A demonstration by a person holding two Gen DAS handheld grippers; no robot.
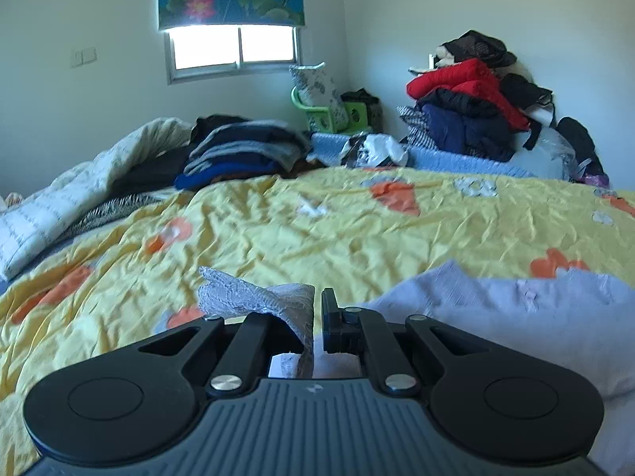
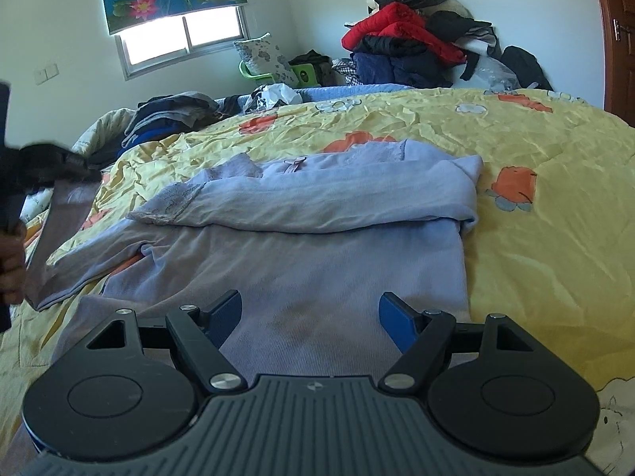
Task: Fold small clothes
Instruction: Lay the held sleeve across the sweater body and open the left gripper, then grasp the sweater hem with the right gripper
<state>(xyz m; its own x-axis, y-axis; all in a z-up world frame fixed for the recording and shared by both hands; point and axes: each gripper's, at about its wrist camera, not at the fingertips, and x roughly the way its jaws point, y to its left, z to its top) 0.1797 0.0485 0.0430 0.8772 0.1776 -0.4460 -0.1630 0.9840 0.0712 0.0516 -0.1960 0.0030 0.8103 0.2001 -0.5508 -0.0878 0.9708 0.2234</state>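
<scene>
A pale lilac long-sleeved top (image 2: 317, 261) lies spread on the yellow bedspread (image 2: 535, 238), one sleeve (image 2: 317, 202) folded across its chest. My left gripper (image 1: 317, 317) is shut on the lace cuff (image 1: 254, 297) of the other sleeve and holds it above the bed. In the right wrist view that gripper (image 2: 75, 166) shows blurred at the far left, with the sleeve (image 2: 59, 230) hanging from it. My right gripper (image 2: 309, 317) is open and empty, low over the top's hem. The top's body also shows in the left wrist view (image 1: 496, 325).
A stack of folded dark clothes (image 1: 242, 150) and a white quilt (image 1: 59, 206) lie at the bed's far left. A heap of red, navy and black jackets (image 2: 408, 47) rises against the far wall. A crumpled bag (image 1: 373, 150) lies at the far edge.
</scene>
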